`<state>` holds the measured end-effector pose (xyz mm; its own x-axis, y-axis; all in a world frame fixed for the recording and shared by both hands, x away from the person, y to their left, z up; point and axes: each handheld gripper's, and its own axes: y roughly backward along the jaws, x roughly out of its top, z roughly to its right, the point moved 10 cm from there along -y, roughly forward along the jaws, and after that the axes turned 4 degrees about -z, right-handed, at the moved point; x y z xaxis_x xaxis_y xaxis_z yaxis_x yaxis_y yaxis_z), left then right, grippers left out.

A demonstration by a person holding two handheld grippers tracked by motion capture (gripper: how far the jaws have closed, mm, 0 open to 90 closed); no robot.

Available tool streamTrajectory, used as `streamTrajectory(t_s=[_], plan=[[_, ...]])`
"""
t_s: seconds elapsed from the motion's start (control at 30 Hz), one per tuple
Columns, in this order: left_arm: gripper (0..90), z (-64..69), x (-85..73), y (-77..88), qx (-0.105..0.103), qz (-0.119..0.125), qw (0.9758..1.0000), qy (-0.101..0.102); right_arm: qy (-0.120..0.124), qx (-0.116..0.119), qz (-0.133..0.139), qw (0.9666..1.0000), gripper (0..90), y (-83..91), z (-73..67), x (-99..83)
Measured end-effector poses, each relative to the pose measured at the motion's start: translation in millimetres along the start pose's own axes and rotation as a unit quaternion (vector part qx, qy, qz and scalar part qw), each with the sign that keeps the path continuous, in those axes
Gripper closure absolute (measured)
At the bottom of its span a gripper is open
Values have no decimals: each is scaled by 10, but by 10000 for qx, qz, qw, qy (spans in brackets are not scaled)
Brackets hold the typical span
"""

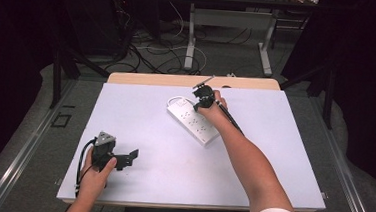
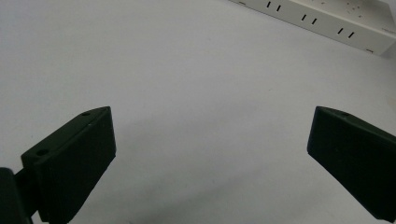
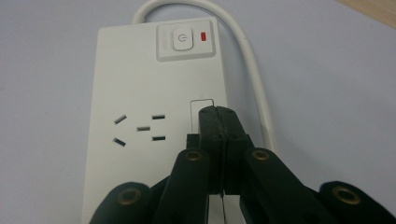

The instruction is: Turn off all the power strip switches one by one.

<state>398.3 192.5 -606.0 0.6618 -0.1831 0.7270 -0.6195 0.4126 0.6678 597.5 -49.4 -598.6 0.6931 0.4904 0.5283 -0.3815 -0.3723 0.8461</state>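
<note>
Right gripper clenched over a white power strip; left gripper released.

The right gripper [image 3: 219, 116] had its two black jaws pressed together with nothing visible between them, tips over the white rectangular plastic power strip [image 3: 140, 84], beside a socket and below the round power button [image 3: 182, 39] and red indicator light [image 3: 203, 36]. The strip lay diagonally on the pale grey table [image 1: 272, 157], white cable [image 3: 247, 60] curving alongside. The left gripper [image 2: 210, 154] stood wide open, well apart from the strip.
</note>
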Motion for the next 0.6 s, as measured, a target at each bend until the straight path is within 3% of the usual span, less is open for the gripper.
streamTrajectory(t_s=[0.23,0.27,0.3,0.47,0.53,0.6], plan=[[11,4,0,2,3,-6,10000,-10,-3,-11,3,10000,900,-6,6,-5],[11,5,-2,2,-1,-16,10000,-11,29,34,104,9999,900,-30,3,3],[11,6,-4,4,-4,-33,10000,-17,99,-14,-5,9999,900,-32,21,-16],[11,11,-4,0,-12,-32,10000,-5,33,72,120,9999,900,-29,31,-16],[11,11,-4,0,-13,-31,10000,-2,-80,35,-40,10000,900,-8,21,-47],[11,7,-2,-3,-8,-18,10000,3,-40,61,120,9999,900,-3,17,-34]])
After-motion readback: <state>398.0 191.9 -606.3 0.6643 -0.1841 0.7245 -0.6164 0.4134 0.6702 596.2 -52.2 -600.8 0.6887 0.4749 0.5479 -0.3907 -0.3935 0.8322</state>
